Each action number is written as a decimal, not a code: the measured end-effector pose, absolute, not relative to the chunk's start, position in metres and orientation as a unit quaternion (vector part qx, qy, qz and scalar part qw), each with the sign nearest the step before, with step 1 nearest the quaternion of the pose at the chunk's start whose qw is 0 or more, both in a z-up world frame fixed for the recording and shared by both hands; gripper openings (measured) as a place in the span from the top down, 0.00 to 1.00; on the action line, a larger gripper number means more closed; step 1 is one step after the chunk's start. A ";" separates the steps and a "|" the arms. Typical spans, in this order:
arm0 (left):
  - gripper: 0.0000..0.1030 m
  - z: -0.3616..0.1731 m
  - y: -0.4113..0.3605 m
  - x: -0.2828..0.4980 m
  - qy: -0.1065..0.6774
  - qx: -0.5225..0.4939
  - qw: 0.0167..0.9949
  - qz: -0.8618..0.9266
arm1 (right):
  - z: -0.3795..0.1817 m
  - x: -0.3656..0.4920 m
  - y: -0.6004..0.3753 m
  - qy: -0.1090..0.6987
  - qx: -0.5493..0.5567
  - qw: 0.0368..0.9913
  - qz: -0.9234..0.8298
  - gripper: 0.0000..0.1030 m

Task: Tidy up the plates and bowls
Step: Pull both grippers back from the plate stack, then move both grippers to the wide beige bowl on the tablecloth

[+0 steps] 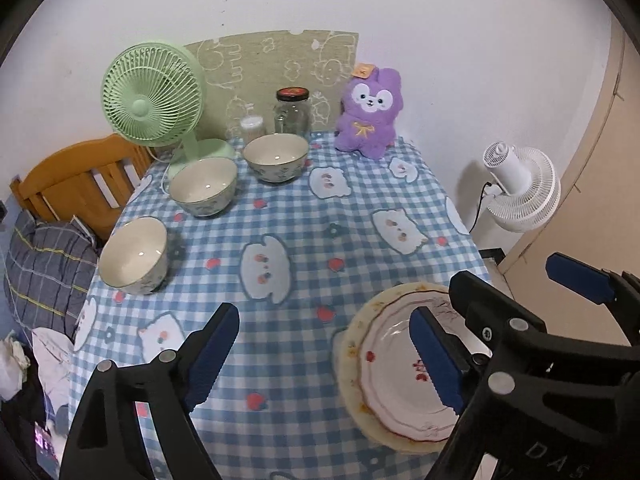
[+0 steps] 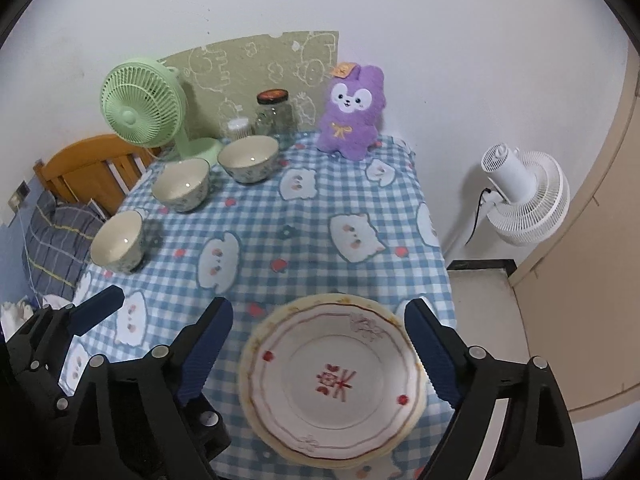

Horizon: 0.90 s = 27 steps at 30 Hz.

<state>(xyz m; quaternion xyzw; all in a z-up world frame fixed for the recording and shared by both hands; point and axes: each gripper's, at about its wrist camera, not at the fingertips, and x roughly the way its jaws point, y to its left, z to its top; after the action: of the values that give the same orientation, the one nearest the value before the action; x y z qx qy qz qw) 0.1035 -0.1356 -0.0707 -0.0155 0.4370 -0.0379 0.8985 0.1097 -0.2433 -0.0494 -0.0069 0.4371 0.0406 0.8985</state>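
Both my jaws wide, empty. Right gripper (image 2: 318,356) above stacked plates (image 2: 334,380) at near table edge; three bowls (image 1: 202,190) far left, unstacked. Risk: plates overhang edge, careless nudge tips them off.

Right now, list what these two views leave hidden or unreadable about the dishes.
- Plate stack: how many plates; right wrist view shows only overlapping rims.
- Same stack, left wrist view: its right part hidden behind the left gripper finger.
- Glass jar: lid print too small.
- Small container: contents unreadable, partly behind the far bowl.
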 end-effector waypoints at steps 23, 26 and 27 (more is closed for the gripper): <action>0.12 -0.053 -0.013 0.123 0.431 0.000 0.900 -0.065 | -0.032 0.123 -0.120 0.427 0.033 0.903 0.006 0.10; 0.12 -0.054 -0.001 0.128 0.437 0.004 0.897 -0.068 | -0.035 0.127 -0.108 0.434 0.038 0.900 0.006 0.10; 0.12 -0.056 0.003 0.130 0.439 0.003 0.896 -0.070 | -0.036 0.130 -0.103 0.436 0.038 0.899 0.004 0.10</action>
<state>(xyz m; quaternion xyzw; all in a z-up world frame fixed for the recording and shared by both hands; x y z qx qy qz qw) 0.1295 0.0029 -0.0558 0.0033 0.4392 -0.0697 0.8957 0.1295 -0.1034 -0.0365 0.0381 0.4361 0.0038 0.8991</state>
